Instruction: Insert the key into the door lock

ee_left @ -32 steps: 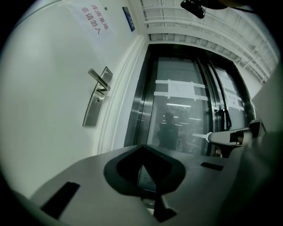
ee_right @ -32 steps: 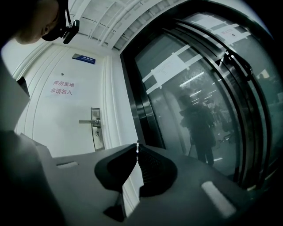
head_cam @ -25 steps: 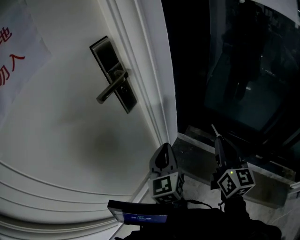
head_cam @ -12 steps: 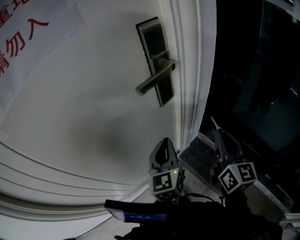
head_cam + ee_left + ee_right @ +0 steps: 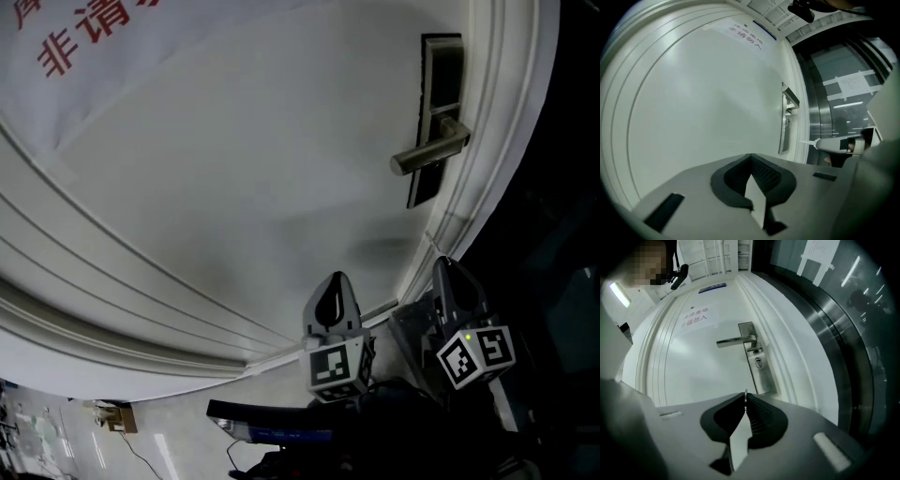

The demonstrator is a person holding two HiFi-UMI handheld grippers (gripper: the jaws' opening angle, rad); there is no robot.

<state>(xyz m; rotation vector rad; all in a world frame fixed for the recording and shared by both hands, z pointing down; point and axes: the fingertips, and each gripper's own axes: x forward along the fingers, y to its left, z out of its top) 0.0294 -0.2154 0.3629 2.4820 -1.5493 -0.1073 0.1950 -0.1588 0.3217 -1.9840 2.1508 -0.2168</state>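
A metal lock plate (image 5: 436,112) with a lever handle (image 5: 429,155) sits at the right edge of the white door (image 5: 234,187). In the right gripper view the keyhole (image 5: 759,363) shows just under the handle (image 5: 736,341), ahead of the jaws and apart from them. My right gripper (image 5: 448,272) is shut on the key (image 5: 746,397), whose thin blade sticks out past the tips. The left gripper view catches that blade (image 5: 808,142) pointing toward the door's edge. My left gripper (image 5: 330,291) hangs beside the right one, shut, with nothing seen in it.
A paper sign with red characters (image 5: 84,37) hangs on the door at the upper left. Raised door-frame moulding (image 5: 506,141) runs right of the lock, with dark glass (image 5: 825,324) beyond. A small device with a lit screen (image 5: 272,433) sits below the grippers.
The head view has swung, so the door fills the picture and the lock has shifted from the upper left to the upper right. Both grippers stay low in the middle, still shut.
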